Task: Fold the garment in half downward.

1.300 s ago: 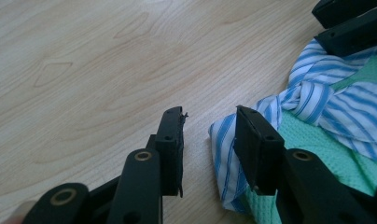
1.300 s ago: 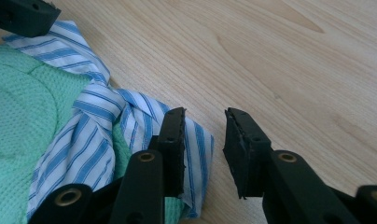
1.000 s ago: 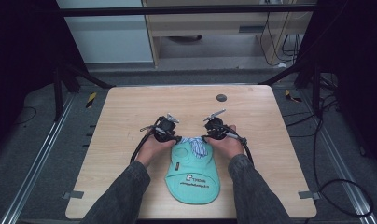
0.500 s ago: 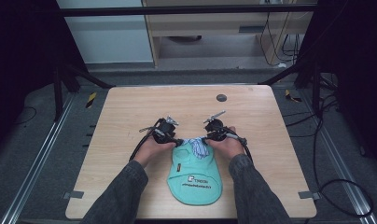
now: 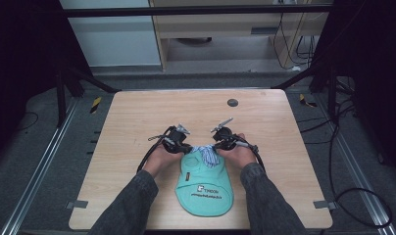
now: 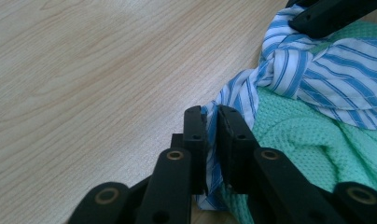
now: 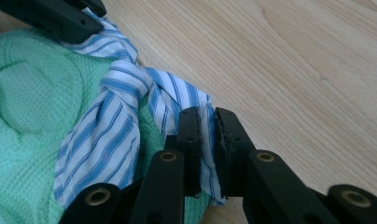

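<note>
Dark workshop room across the upper frame of the high view: pale cabinet front (image 5: pixel 105 36) at upper left, low wooden shelf unit (image 5: pixel 225 29) at upper centre, loose cables (image 5: pixel 289 39) at upper right. Grey carpeted floor (image 5: pixel 34 147) around, with metal rails (image 5: pixel 37 171) down both sides. In the middle, square light wood-grain table (image 5: pixel 137 112), mostly bare, with a small dark round disc (image 5: pixel 232 102) near its far edge. At lower centre of the table, mint-green knitted bib (image 5: pixel 206 188) lying flat, printed label facing up. At its top end, blue-and-white striped cloth ties (image 5: pixel 204 152) knotted together. Left black two-jaw gripper (image 5: pixel 184 145) clamped on the left tie end (image 6: pixel 211 126); right black two-jaw gripper (image 5: pixel 216 145) clamped on the right tie end (image 7: pixel 206 126).
</note>
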The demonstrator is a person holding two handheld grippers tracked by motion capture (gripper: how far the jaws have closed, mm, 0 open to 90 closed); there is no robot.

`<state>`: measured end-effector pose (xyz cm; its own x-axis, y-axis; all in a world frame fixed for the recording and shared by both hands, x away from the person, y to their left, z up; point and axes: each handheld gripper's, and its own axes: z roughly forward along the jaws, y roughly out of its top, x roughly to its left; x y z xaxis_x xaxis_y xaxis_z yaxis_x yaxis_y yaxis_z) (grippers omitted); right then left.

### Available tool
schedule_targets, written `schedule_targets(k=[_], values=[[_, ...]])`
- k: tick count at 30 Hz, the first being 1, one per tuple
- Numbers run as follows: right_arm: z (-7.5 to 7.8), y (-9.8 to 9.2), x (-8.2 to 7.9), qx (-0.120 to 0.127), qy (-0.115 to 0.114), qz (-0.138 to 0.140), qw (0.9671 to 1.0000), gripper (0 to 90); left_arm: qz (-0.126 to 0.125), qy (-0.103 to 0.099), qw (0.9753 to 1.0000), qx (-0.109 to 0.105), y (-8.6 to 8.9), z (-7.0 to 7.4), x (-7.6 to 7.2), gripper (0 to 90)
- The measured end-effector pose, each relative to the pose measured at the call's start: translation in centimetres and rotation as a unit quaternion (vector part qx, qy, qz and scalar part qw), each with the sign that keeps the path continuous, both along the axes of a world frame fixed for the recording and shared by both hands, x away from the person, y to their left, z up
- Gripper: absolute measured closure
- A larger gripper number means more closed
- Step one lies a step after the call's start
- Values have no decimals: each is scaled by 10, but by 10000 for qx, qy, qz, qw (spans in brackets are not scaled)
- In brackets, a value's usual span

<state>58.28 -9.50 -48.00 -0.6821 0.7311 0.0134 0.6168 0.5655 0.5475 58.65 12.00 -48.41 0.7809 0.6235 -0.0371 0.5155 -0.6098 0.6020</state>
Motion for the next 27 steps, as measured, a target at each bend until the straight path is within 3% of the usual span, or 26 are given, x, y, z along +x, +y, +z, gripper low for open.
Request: schedule_targets(k=[9, 13, 27], values=[[3, -4, -4, -2, -116, 177, 9998, 838, -173, -103, 9996, 200, -2, 4, 0, 861], [10, -6, -9, 55, -228, 260, 9994, 840, -197, -193, 9995, 176, -1, 9, -3, 863], [43, -14, -27, 115, -797, 575, 9951, 840, -526, -679, 9961, 223, 0, 51, -16, 863]])
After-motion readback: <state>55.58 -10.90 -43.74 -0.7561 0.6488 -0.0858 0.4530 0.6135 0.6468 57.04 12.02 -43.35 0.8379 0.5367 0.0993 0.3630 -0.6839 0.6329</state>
